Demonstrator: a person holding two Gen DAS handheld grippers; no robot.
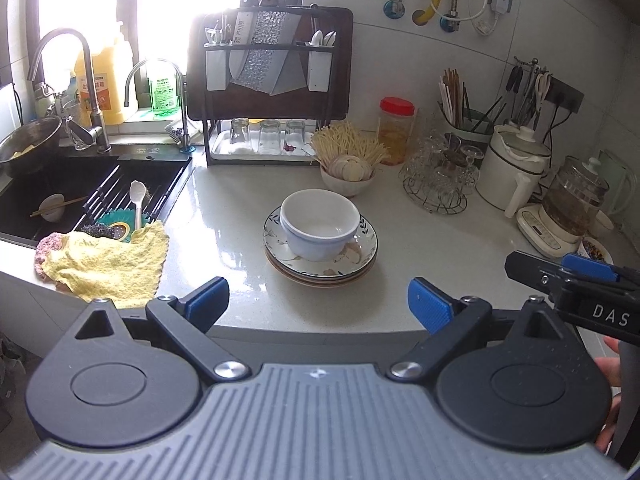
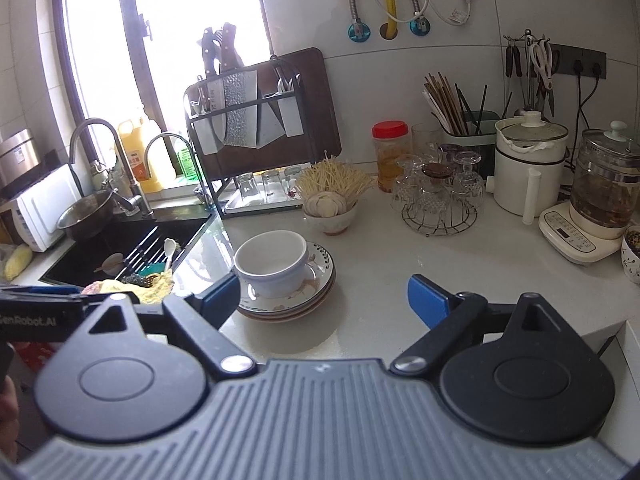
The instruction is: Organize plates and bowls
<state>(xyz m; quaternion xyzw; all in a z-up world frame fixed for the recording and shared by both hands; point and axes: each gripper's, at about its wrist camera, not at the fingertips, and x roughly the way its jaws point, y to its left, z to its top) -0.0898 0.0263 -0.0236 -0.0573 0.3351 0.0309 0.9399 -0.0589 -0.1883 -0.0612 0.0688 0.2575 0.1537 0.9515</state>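
Left wrist view: my left claw (image 1: 318,304) hangs released, blue pads spread wide with nothing between them, just short of the worktop (image 1: 224,216) edge. Straight ahead sits the white bowl (image 1: 319,224), upright, resting on top of the stack of plates (image 1: 320,258) with a leaf pattern on the rim. The stack stands on the pale worktop, well apart from my pads. To the left a yellow cloth (image 1: 106,262) drapes over the corner by the sink (image 1: 60,196), where a white spoon (image 1: 137,204) lies on a rack. Behind the plates is a small bowl of garlic (image 1: 347,174) with dry noodles, then the knife rack (image 1: 272,80) against the window. At the far right edge my right claw (image 1: 560,276) pokes into view side-on; from here I cannot tell how it stands.

Right wrist view: my right claw (image 2: 320,298) is released too, pads far apart and empty, hovering near the front of the worktop (image 2: 400,264). The white bowl (image 2: 272,262) on the stack of plates (image 2: 286,296) lies ahead and to the left, just beyond my left-hand pad. Further back, a wire stand of glasses (image 2: 438,194), a red-lidded jar (image 2: 390,156) and a white pot (image 2: 530,160) line the wall. The left claw's body (image 2: 36,308) shows at the left edge.
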